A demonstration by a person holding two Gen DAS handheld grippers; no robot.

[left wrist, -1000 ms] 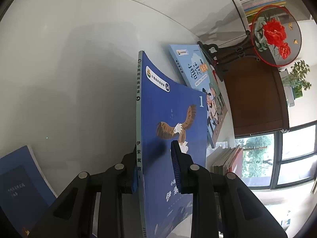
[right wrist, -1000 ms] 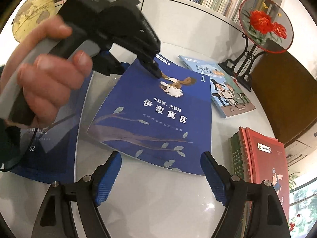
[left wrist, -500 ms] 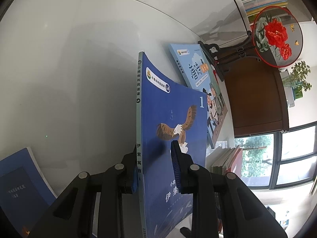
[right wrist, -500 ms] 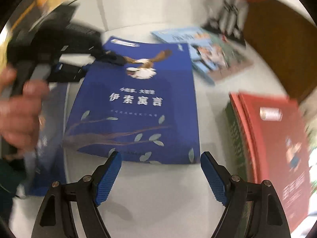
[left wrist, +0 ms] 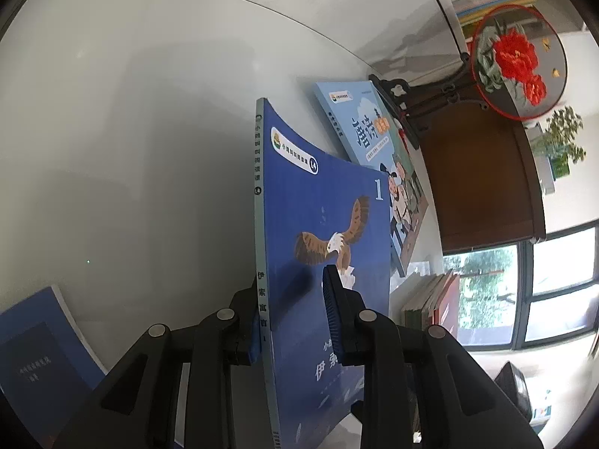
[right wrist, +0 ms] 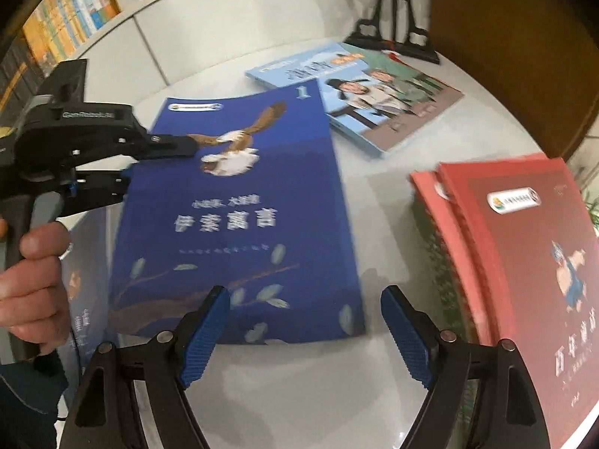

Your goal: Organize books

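Left wrist view: the left gripper [left wrist: 292,310] is clamped on the spine edge of the blue book [left wrist: 329,224], one pad on the eagle cover, the other behind the spine. The book runs lengthwise away from the gripper, its far corner lifted and the free cover bowing toward the right of the picture. Just beyond it the light-blue book [left wrist: 370,131] lies flat on the white surface [left wrist: 149,149], partly covered by the blue book's far edge. To the left the surface is bare, apart from a dark blue book [left wrist: 33,355] at the lower left corner; a stack of books [left wrist: 430,299] sits to the right.

Right wrist view: the right gripper [right wrist: 299,331] hangs wide apart with nothing between its pads; its jaws have just been closing a little. The blue book's [right wrist: 239,217] near short edge lies straight ahead, between the fingers' line, its long axis pointing away. The left gripper [right wrist: 164,146] bites the book's left side near the eagle, held by a hand [right wrist: 33,284]. The red books [right wrist: 524,262] lie close on the right with a strip of bare surface [right wrist: 382,194] between. The right gripper seems best placed to take the near edge.
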